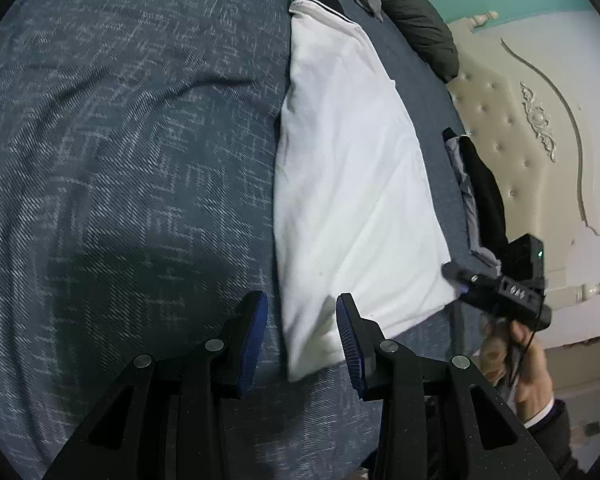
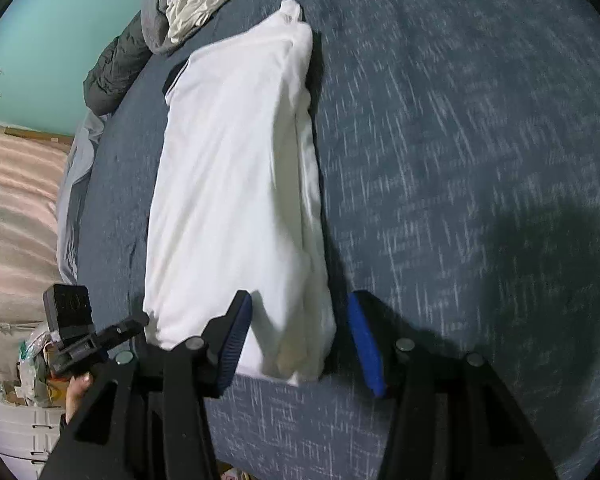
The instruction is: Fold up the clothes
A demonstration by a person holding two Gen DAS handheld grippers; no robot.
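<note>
Both grippers, left gripper (image 1: 302, 340) and right gripper (image 2: 296, 340), gape empty at the white shirt's (image 1: 352, 184) 6-o'clock hem; single-layer pinching risks unfolding.

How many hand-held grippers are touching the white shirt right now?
0. The left hand-held gripper hangs open over the white shirt's near left corner; the right hand-held gripper hangs open over its near right corner.

Blue-grey patterned bedspread (image 1: 120, 140) over the bed. Cream tufted headboard (image 1: 512, 128) with carved scrollwork at the side, teal wall (image 2: 60, 28) behind. Pink striped bedding (image 2: 16, 200) beside the bed; white plastic drawers (image 2: 16, 428) below, cluttered on top.
</note>
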